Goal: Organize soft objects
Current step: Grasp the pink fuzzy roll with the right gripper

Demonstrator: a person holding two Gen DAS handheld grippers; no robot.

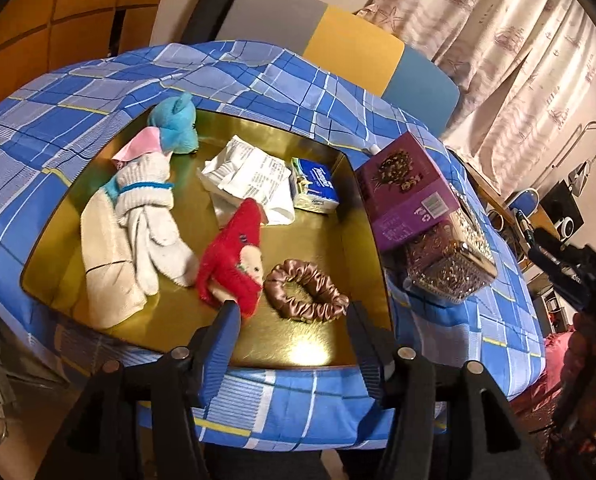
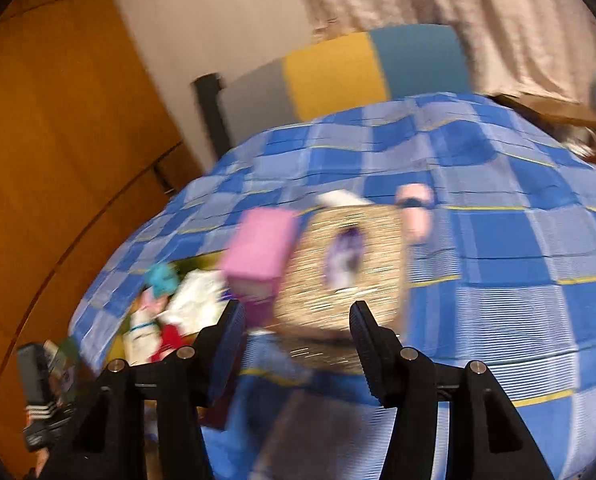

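Left wrist view: the left gripper (image 1: 292, 312) hangs released over the gold tray (image 1: 338, 354), where the soft things already lie gathered: red plush (image 1: 234, 256), brown scrunchie (image 1: 306, 290), white socks (image 1: 150, 216).

Right wrist view (badly blurred): the right gripper (image 2: 298, 320) is released, empty, near the purple box (image 2: 258, 252) on the checked tabletop (image 2: 518, 280).

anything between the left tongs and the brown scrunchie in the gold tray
Nothing visible. The left tongs stand open just short of the brown scrunchie, with only bare gold tray between. The red plush toy lies beside the left fingertip.
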